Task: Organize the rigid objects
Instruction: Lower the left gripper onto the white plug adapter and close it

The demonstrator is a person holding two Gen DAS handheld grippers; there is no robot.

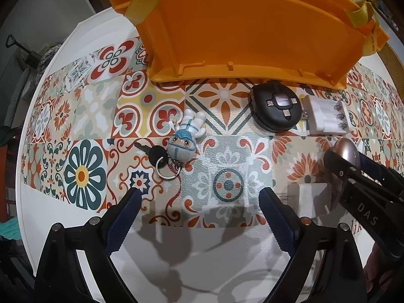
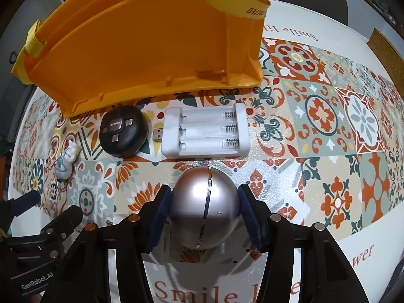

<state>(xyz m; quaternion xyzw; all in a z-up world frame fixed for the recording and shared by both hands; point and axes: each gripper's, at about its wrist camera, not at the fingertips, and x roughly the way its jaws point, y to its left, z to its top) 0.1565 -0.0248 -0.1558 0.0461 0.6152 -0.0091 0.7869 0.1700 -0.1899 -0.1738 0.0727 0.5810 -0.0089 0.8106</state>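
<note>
My right gripper is shut on a silver metallic ball, held just above the patterned tablecloth; the ball also shows in the left wrist view. My left gripper is open and empty, hovering over the cloth below a small astronaut figure keychain with a black key. A black round cable case and a white battery charger lie side by side in front of the orange bin. The charger and case lie just beyond the ball.
The orange bin has yellow tape across its rim and stands at the far side of the white round table. A white flat block lies under the right gripper. A cork board sits at the far right.
</note>
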